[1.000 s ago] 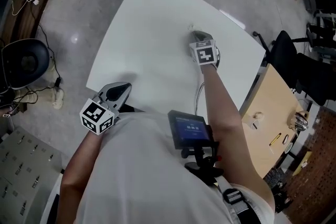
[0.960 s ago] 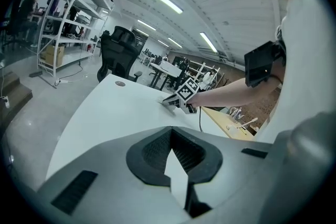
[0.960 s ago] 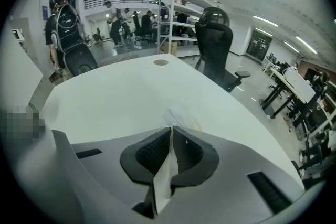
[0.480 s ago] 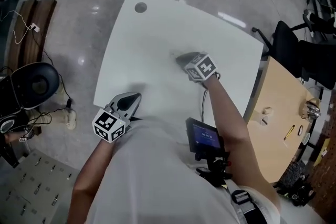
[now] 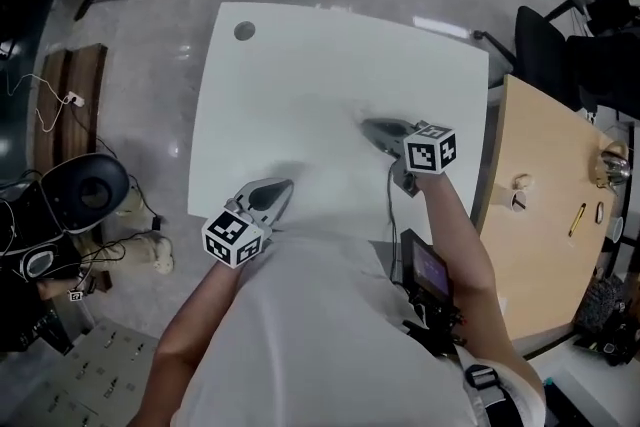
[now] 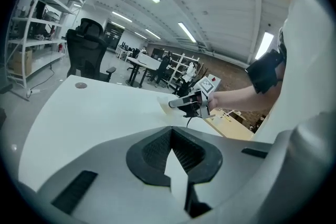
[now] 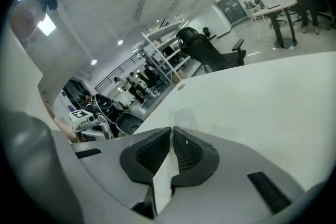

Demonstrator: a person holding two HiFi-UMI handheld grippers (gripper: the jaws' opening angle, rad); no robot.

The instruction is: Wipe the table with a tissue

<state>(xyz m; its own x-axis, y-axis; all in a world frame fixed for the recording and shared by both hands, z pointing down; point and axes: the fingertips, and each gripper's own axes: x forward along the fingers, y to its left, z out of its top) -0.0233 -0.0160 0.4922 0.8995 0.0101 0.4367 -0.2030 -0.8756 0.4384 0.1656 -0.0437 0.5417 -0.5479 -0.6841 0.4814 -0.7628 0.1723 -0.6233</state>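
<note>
Holding the tissue clamped in my right gripper, jaws near closed on it, mid-frame over the bench in head view. Left gripper jaws together, at bench's lower edge.

No legible txt, brand or no. anywhere. Only signs: black/white square code markers, patterns only, no chars.
- L cube: markers on top + side faces, head view; same cube tiny in right gripper view.
- R cube: markers on 2 faces, head view; 1 face seen in left gripper view.
- Chest screen: lit, content too small to read.
</note>
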